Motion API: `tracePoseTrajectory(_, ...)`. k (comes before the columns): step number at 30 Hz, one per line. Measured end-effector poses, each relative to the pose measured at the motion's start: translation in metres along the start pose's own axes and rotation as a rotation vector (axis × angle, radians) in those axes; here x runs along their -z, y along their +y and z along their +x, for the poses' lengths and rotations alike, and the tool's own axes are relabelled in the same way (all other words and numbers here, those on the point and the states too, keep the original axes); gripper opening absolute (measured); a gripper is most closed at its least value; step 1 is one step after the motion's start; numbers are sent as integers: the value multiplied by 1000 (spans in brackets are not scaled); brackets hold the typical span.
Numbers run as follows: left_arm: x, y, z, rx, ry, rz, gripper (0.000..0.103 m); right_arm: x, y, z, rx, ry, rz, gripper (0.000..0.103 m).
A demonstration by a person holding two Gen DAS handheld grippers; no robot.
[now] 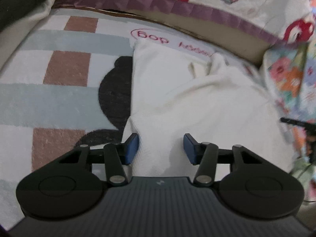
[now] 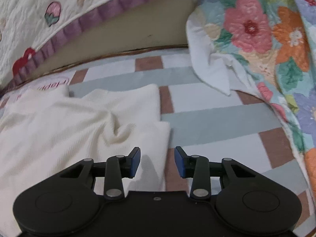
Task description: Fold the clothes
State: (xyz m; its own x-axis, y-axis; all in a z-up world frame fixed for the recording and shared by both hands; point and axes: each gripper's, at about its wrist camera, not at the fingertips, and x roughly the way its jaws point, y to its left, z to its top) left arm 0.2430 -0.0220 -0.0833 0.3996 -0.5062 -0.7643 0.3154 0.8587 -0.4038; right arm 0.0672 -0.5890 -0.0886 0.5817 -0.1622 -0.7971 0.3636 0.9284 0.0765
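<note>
A cream knit garment lies rumpled on a checked rug. In the left wrist view my left gripper is open, its blue pads on either side of the garment's near left edge, with nothing pinched. In the right wrist view the same garment fills the left half. My right gripper is open above the garment's near right corner, with the cloth edge between the pads but not clamped.
A quilt with a purple ruffle hangs along the far side over a beige base. A floral quilt with a white lining is heaped at the right. The rug carries a black shape and red lettering.
</note>
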Motion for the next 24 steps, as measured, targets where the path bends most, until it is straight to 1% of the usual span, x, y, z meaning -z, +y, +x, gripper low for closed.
tracePoseTrajectory(1, 1, -3, 3, -28, 1, 11, 49, 2, 2, 2, -5, 5, -11, 47)
tracePoseTrajectory(3, 1, -5, 6, -68, -2, 26, 49, 3, 6, 4, -10, 7, -31, 59)
tracePoseTrajectory(4, 2, -6, 8, -87, -4, 33, 50, 2, 7, 3, -9, -1, -38, 60)
tracePoseTrajectory(5, 2, -6, 8, -86, -10, 30, 50, 0, 9, 3, -8, -8, -46, 60)
tracePoseTrajectory(6, 2, -6, 8, -84, -15, 25, 50, -1, 10, 2, -6, -15, -53, 60)
tracePoseTrajectory(7, 3, -5, 8, -84, -19, 26, 49, -2, 11, 2, -5, -23, -60, 57)
tracePoseTrajectory(8, 3, -4, 9, -83, -23, 26, 49, -4, 13, 1, -4, -30, -68, 28)
tracePoseTrajectory(9, 3, -4, 9, -84, -27, 22, 49, -5, 14, 1, -3, -38, -75, 9)
tracePoseTrajectory(12, 3, -2, 7, -86, -30, 16, 49, -9, 18, -1, 1, -60, -97, 8)
tracePoseTrajectory(13, 3, -1, 7, -86, -30, 16, 49, -9, 12, -1, 3, -57, -76, 8)
tracePoseTrajectory(15, 3, -1, 8, -122, -31, 24, 49, -7, 3, 7, 17, -23, -54, 7)
tracePoseTrajectory(17, 2, 0, 6, -129, -30, 11, 49, -3, 5, 15, 46, 3, -89, 7)
tracePoseTrajectory(19, 1, 4, 0, -133, -29, -24, 49, -1, 13, 19, 76, 12, -137, 7)
tracePoseTrajectory(20, 1, 7, -4, -130, -32, -43, 49, -2, 15, 20, 91, 19, -141, 8)
tracePoseTrajectory(22, 3, 20, -13, -83, -39, -126, 53, -3, 17, 21, 139, 31, -135, 13)
tracePoseTrajectory(23, 5, 27, -16, -47, -36, -176, 53, -3, 18, 21, 155, 32, -140, 17)
tracePoseTrajectory(24, 7, 34, -17, -5, -31, -231, 53, -2, 19, 18, 157, 28, -138, 17)
